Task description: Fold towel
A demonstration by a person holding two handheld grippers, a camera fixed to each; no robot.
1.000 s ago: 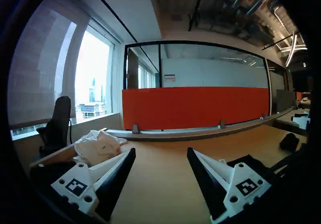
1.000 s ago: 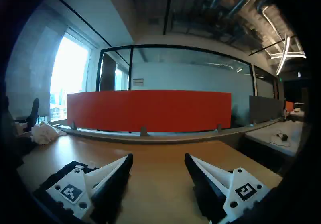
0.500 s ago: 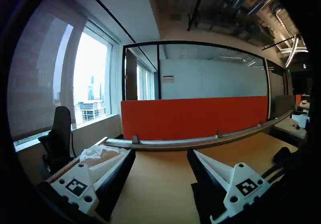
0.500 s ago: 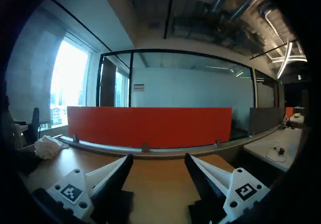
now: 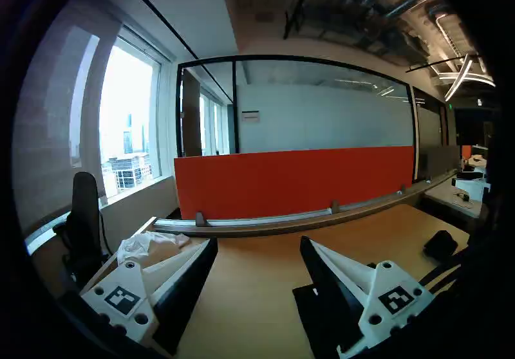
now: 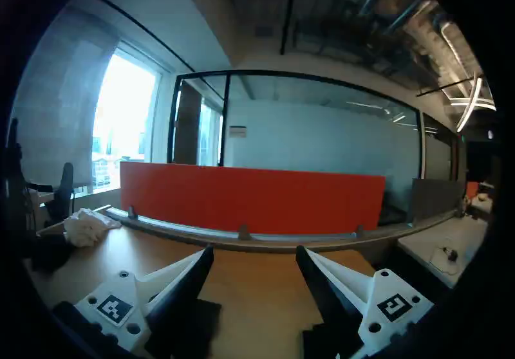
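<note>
Left gripper (image 5: 257, 240) and right gripper (image 6: 254, 249) have tipped slightly upward, fingers spread, empty; crumpled towel (image 5: 151, 248) on bench (image 5: 257, 288) looks soft, light, best pinched at a loose corner.

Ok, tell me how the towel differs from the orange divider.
The towel is white, the orange divider orange. The towel lies crumpled; the divider stands flat and upright. The towel is small; the divider runs wide along the back edge. Both sit on the wooden desk.
</note>
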